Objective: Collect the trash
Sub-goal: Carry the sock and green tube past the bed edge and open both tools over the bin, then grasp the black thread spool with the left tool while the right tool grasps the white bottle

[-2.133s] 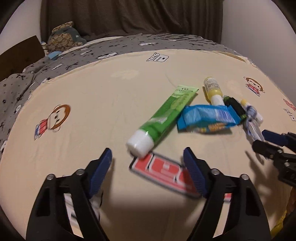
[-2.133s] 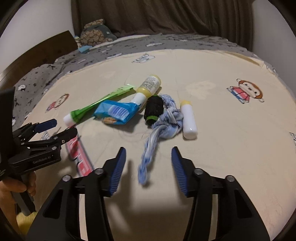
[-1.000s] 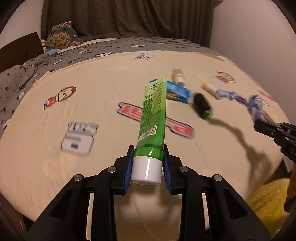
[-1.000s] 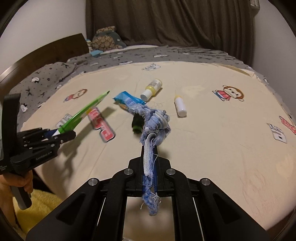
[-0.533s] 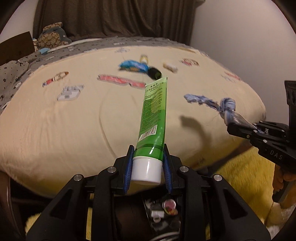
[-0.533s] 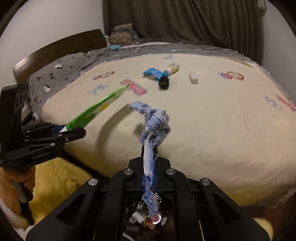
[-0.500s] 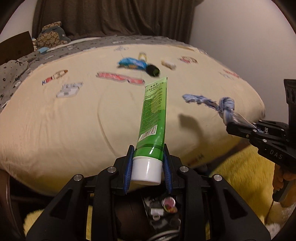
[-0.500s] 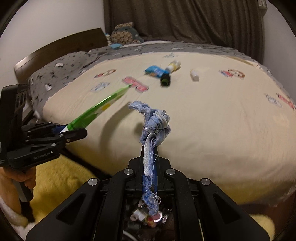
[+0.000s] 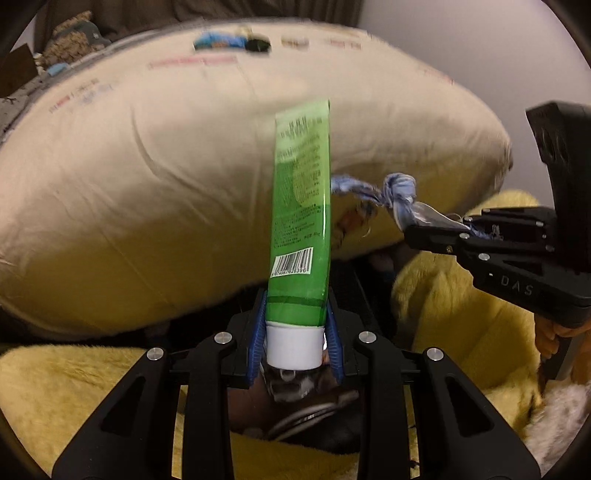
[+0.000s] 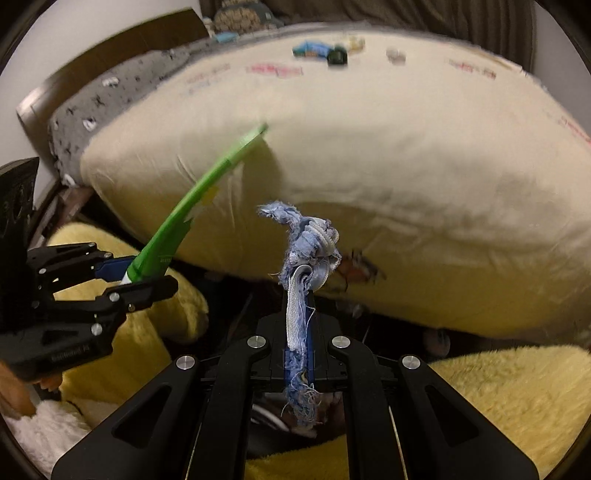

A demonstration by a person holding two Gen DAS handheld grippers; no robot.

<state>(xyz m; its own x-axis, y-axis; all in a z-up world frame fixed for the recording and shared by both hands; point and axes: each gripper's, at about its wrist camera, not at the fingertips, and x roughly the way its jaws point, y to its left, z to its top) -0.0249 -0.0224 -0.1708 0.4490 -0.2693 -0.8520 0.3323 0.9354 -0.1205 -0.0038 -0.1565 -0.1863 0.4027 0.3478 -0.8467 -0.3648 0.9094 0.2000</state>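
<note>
While both cameras blur toward the far side, the room reads clearly enough: cream bedsheet with cartoon prints over a mattress edge, grey patterned blanket and a wooden headboard at the far left, dark curtain behind, yellow fluffy rug on the floor below the bed edge. Left gripper is clamped on the green tube just above its white cap, tube pointing forward and up, off the bed. Right gripper is pinched tight on the blue-white frayed cloth, knotted end sticking up past the fingertips, also off the bed. Still on the sheet far back: blue wrapper, black roll just beside it, small white bottle to the right. Left view alone shows the tube's barcode and print; right view shows the tube edge-on plus the headboard and blanket. Both views show a dark opening under the fingers between rug patches; contents too blurred to tell.
</note>
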